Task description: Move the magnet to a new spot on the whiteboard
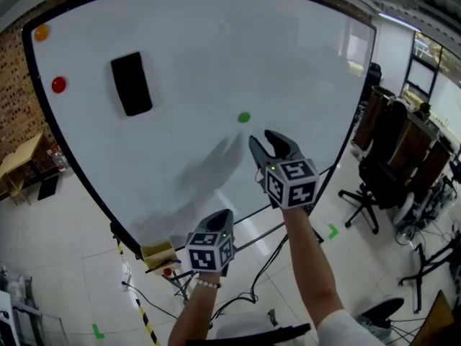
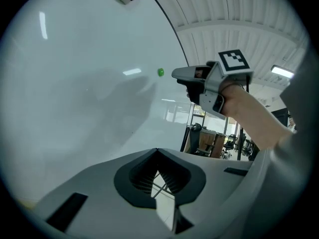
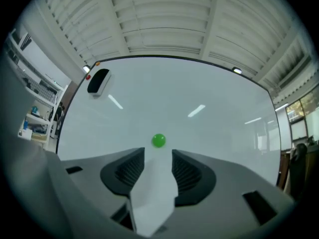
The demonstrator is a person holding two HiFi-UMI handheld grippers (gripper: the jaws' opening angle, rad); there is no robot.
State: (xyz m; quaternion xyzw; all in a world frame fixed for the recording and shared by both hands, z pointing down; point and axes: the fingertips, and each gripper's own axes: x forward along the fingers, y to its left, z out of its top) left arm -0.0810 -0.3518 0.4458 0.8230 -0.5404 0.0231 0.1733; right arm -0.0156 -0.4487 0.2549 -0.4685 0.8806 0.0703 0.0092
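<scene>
A small green magnet [image 1: 244,117] sticks to the whiteboard [image 1: 202,49] near its middle. My right gripper [image 1: 268,147] hangs just below and to the right of it, jaws open and apart from it. In the right gripper view the green magnet [image 3: 158,140] sits just beyond the gap of the right gripper [image 3: 158,157], with nothing between the pads. My left gripper [image 1: 219,220] is lower, near the board's bottom edge, shut and empty. From the left gripper [image 2: 157,153] I see the green magnet [image 2: 160,72] and the right gripper [image 2: 180,75] beside it.
A black eraser [image 1: 132,83], a red magnet [image 1: 58,85] and an orange magnet [image 1: 42,32] sit at the board's upper left. Office chairs [image 1: 382,179] and desks stand at the right. A yellow box [image 1: 158,254] and cables lie by the board's foot.
</scene>
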